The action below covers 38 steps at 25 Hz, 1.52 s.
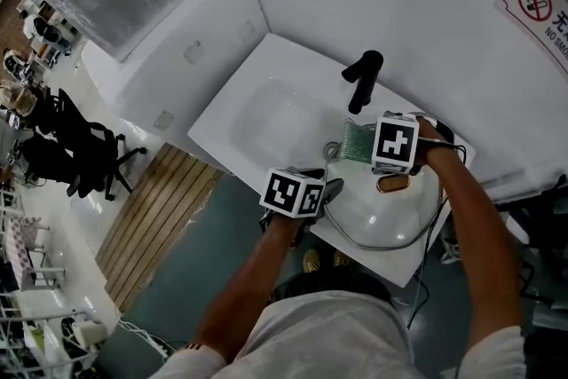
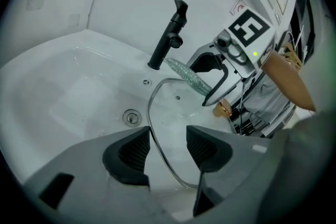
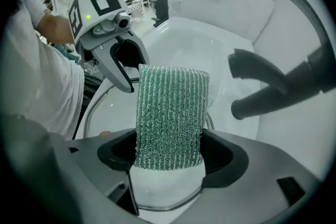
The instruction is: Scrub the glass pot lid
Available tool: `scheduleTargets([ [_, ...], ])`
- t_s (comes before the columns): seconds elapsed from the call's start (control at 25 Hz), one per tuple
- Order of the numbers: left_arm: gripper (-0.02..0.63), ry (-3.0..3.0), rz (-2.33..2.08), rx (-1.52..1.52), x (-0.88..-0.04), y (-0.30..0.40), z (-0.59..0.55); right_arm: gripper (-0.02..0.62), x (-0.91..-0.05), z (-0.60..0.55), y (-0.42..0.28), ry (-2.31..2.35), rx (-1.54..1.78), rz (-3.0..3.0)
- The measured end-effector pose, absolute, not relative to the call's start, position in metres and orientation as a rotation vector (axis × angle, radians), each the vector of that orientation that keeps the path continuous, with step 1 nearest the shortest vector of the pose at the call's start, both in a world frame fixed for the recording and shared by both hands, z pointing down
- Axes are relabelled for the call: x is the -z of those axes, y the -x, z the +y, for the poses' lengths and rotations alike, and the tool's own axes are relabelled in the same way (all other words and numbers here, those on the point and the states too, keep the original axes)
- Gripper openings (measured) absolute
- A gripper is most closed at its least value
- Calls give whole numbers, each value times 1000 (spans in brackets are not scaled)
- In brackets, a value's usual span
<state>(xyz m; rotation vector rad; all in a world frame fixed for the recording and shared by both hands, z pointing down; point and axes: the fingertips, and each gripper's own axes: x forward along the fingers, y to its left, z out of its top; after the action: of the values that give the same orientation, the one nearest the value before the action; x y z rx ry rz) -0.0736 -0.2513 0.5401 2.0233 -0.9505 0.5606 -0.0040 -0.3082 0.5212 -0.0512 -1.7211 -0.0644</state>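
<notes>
Head view, clear steel-rimmed glass lid (image 1: 373, 213), left gripper (image 2: 167, 145) wide apart, right gripper (image 3: 169, 153) clamping sponge (image 3: 170, 107)

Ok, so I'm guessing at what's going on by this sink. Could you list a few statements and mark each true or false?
1. The right gripper holds a green scrub pad. True.
2. The left gripper is clamped on the knob of the glass lid. False: its jaws stand apart, and only the lid's rim runs between them, unpressed.
3. The faucet is black. True.
4. The knob is black too. False: it is gold-coloured.
</notes>
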Motion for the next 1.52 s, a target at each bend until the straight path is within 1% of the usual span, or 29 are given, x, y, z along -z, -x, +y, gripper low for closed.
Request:
scheduleTargets([
  [0.2, 229, -2020, -952, -564, -540, 74, -251, 348, -519, -322, -25, -124, -110, -1777],
  [0.48, 227, -2022, -956, -572, -541, 74, -252, 348, -517, -343, -67, -498, -501, -1879],
  [0.76, 227, -2025, -959, -569, -541, 74, -251, 348, -517, -342, -99, -691, -690, -1916],
  [0.92, 227, -2028, -960, -569, -541, 73, -250, 348, -492, -338, -96, -749, -600, -1973],
  [1.2, 227, -2031, -962, -566, -540, 73, -251, 348, -442, -304, -55, -648, -191, -1936],
  [1.36, 227, -2036, -961, -563, -541, 73, -251, 348, -438, -282, -25, -539, -40, -1870],
  [1.52, 227, -2040, -964, -556, -540, 73, -251, 348, -456, -263, -9, -428, 39, -1733],
])
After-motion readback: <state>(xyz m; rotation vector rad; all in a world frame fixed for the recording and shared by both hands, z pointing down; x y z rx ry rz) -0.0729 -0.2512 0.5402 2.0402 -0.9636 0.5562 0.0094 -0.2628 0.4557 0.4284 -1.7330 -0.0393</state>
